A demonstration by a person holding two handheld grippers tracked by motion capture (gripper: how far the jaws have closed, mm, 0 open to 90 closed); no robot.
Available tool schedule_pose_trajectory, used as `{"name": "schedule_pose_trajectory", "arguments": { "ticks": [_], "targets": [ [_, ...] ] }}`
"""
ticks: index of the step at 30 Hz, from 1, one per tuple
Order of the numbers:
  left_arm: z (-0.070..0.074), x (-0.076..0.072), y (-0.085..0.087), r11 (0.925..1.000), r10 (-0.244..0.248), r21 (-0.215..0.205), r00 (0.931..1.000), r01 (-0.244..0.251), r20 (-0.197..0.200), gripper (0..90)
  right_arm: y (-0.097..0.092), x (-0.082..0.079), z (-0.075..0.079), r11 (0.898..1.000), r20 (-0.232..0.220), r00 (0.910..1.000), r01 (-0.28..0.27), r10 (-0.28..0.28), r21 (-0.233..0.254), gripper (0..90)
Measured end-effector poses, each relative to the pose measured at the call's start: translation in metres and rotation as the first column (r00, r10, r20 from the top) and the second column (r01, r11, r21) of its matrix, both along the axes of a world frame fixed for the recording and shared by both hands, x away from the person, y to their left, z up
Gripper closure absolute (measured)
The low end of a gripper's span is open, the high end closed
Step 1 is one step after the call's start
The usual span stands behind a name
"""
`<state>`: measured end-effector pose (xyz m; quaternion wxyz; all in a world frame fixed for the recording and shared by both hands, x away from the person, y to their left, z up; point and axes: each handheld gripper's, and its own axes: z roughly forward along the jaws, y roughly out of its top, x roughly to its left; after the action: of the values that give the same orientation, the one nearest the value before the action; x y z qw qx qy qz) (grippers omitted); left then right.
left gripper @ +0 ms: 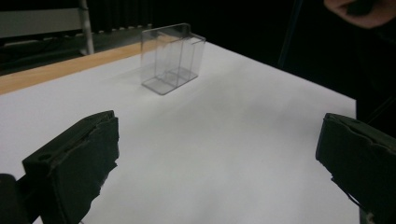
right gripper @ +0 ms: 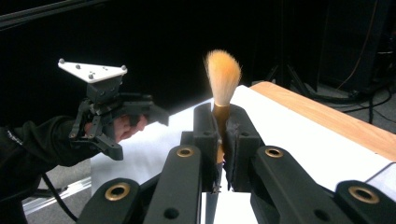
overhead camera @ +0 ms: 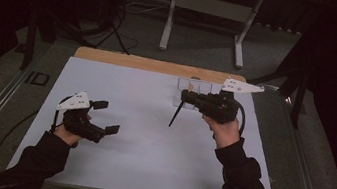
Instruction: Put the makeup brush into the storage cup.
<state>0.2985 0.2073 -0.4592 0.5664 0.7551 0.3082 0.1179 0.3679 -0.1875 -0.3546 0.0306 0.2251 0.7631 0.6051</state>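
One brush (right gripper: 222,88) pinched in right gripper (right gripper: 223,140), lifted near clear holder (left gripper: 172,58) at table's far edge; not yet in holder. Left gripper (left gripper: 217,163) spread wide, holding nothing, well apart

A matt white sheet, smooth like paper or laminate, covers the table (overhead camera: 149,142). Beyond the sheet's far edge runs a strip of bare pale wood (overhead camera: 160,66). On the sheet near that strip stands a clear box (left gripper: 172,58) of glossy transparent plastic, with thin inner walls. The right tool (right gripper: 223,140) is matt black plastic with brass-coloured rivets, and its pads look like rough dark foam. They clamp a brush (right gripper: 222,77) with soft, fluffy orange-tan bristles and a shiny golden ferrule. The left tool (left gripper: 219,158) has the same coarse, dull black pads. The sleeves (overhead camera: 244,181) are dark matt cloth.
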Motion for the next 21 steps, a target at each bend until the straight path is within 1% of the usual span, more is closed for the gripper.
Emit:
{"name": "schedule_pose_trajectory", "arguments": {
  "ticks": [2,5,11,16,19,21],
  "targets": [
    [-0.001,-0.002,0.003,0.9999,0.012,0.006,0.9999,-0.012,0.000,0.0,-0.004,0.001,0.003,1.000,0.002,1.0000,0.006,-0.006,0.004,84.4],
    [-0.003,-0.004,0.008,0.9996,0.028,0.000,0.9996,-0.028,0.002,0.0,-0.010,0.004,0.007,1.000,0.010,0.9997,0.022,-0.022,0.001,84.4],
    [-0.009,-0.005,0.015,0.9984,0.055,-0.012,0.9984,-0.055,-0.013,0.0,-0.021,0.007,0.018,0.999,0.037,0.9982,0.046,-0.046,-0.007,84.5],
    [-0.017,-0.006,0.017,0.9982,0.059,-0.010,0.9978,-0.059,-0.031,0.0,-0.032,0.011,0.026,0.997,0.053,0.9959,0.073,-0.073,0.000,84.5],
    [-0.021,-0.006,0.018,0.9977,0.065,-0.019,0.9971,-0.066,-0.039,0.0,-0.038,0.014,0.029,0.996,0.058,0.9943,0.090,-0.089,-0.008,84.5],
    [-0.023,-0.006,0.018,0.9980,0.061,-0.017,0.9972,-0.061,-0.043,0.0,-0.041,0.017,0.031,0.994,0.062,0.9927,0.104,-0.103,-0.016,84.4]
  ]
}}
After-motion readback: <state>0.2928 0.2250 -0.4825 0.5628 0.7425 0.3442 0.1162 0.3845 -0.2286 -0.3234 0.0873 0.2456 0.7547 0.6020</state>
